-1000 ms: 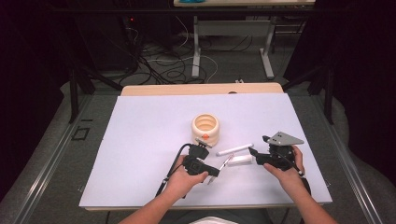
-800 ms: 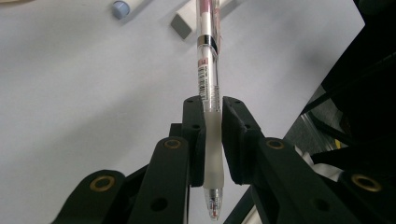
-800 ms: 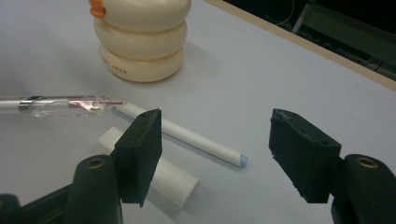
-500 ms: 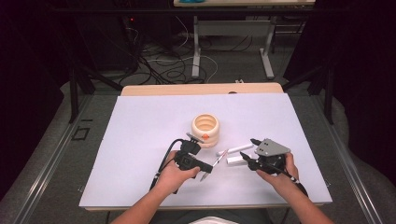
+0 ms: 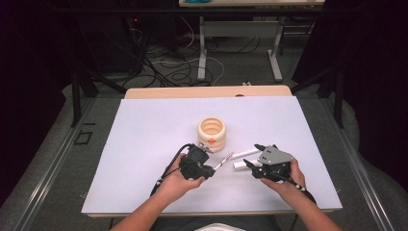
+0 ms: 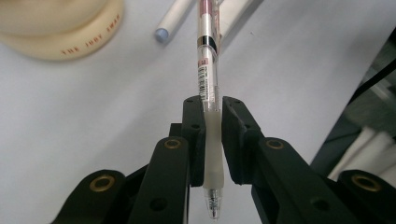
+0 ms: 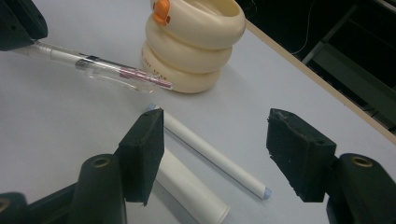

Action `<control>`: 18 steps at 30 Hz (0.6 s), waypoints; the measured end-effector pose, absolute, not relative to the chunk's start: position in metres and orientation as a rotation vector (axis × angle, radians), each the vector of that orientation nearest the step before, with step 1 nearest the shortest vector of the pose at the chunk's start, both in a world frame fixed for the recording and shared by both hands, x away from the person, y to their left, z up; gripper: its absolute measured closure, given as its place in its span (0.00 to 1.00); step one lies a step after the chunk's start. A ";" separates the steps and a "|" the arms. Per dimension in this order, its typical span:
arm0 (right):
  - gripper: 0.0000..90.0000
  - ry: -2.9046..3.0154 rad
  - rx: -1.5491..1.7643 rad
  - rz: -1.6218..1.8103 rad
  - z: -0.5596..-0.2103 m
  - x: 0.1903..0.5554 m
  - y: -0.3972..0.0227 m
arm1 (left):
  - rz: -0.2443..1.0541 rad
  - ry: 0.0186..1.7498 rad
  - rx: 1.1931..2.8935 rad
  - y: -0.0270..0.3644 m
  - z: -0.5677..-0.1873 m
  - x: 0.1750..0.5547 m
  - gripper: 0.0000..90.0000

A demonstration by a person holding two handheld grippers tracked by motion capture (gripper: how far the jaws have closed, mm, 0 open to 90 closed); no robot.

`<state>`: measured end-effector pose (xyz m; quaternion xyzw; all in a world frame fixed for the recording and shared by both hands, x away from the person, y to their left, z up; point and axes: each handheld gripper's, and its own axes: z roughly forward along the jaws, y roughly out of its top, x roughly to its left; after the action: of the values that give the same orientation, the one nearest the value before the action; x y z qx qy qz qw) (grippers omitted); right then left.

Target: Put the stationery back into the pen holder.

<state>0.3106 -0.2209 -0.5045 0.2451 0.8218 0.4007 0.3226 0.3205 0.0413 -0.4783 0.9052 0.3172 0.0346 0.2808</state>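
With the cream ringed holder [image 5: 211, 133] as landmark: just in front of it and slightly to its left, the left gripper [image 5: 208, 169] has its jaws clenched on a clear pen [image 6: 207, 79] by the rubber grip, with the writing tip sticking out behind the jaws and the barrel pointing toward the holder. The step in hand looks like carrying this pen to the holder; the next move calls for lifting it, tipping it upright and lowering it into the open top.

To the holder's front right, the right gripper [image 5: 251, 164] hovers with its jaws released over a white pen [image 7: 210, 152] and a thicker white tube [image 7: 189, 191], perhaps a cap, both lying on the white surface [image 5: 144, 144]. Nothing is clamped between those jaws, which have just been opening slightly.

Against a second ago, the left gripper's pen now lies lower and more level, and the right gripper has shifted toward the holder.
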 end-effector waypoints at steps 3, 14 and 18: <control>0.40 2.159 0.655 1.057 -0.505 0.311 -0.222 | 0.242 0.757 2.459 0.037 -0.477 0.310 0.89; 0.39 2.170 0.675 1.054 -0.504 0.312 -0.222 | 0.875 0.315 2.569 0.027 -0.486 0.276 0.89; 0.39 2.175 0.678 1.055 -0.504 0.312 -0.223 | 1.078 0.155 2.571 0.027 -0.490 0.268 0.89</control>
<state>0.3117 -0.2227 -0.5040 0.2568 0.8235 0.3996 0.3102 0.2680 0.0270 -0.4898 0.9068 0.0548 0.3802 0.1738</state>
